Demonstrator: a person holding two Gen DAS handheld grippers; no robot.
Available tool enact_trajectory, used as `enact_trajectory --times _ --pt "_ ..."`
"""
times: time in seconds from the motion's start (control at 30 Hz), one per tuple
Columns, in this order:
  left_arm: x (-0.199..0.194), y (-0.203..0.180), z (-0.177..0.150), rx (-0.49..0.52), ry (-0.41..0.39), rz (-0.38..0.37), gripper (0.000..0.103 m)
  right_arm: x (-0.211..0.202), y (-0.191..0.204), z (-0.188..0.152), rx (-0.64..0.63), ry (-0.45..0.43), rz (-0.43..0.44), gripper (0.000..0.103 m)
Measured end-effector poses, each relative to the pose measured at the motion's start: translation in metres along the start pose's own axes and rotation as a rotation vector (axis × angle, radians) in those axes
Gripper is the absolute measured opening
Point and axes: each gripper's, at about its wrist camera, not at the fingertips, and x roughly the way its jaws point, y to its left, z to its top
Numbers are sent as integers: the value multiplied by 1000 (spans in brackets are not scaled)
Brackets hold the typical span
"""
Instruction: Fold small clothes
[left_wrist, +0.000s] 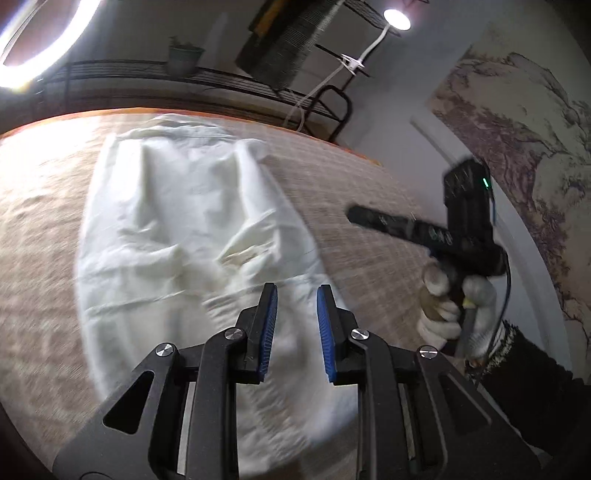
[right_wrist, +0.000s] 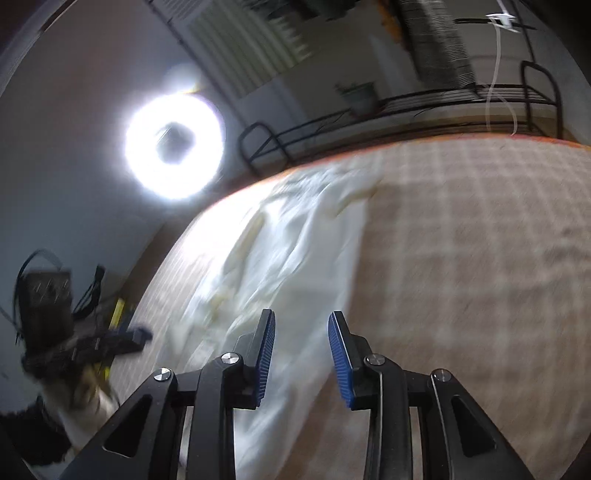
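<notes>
We see the white garment (left_wrist: 177, 229) spread flat on the checked counter (left_wrist: 369, 221), centre-left of the left wrist frame, likely laid out so its edges can be gathered for folding. Our left tongs (left_wrist: 297, 291) hover above its near hem, slightly parted and empty. Our right tongs (right_wrist: 301, 317), angled downward over the cloth's right edge, stand ajar holding nothing
</notes>
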Motion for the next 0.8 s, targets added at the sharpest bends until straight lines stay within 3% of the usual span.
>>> enact_trajectory --times 0.3,0.67,0.7,0.8 --pt "79 -15 0 46 96 -16 20 59 -75 82 221 -33 92 33" --pt "91 10 -9 19 120 -66 20 145 -100 119 277 46 129 33" --pt "90 13 -10 19 121 -70 20 147 -99 123 271 39 133 31" --pt "88 17 -13 15 120 -76 20 152 -93 134 228 29 112 8"
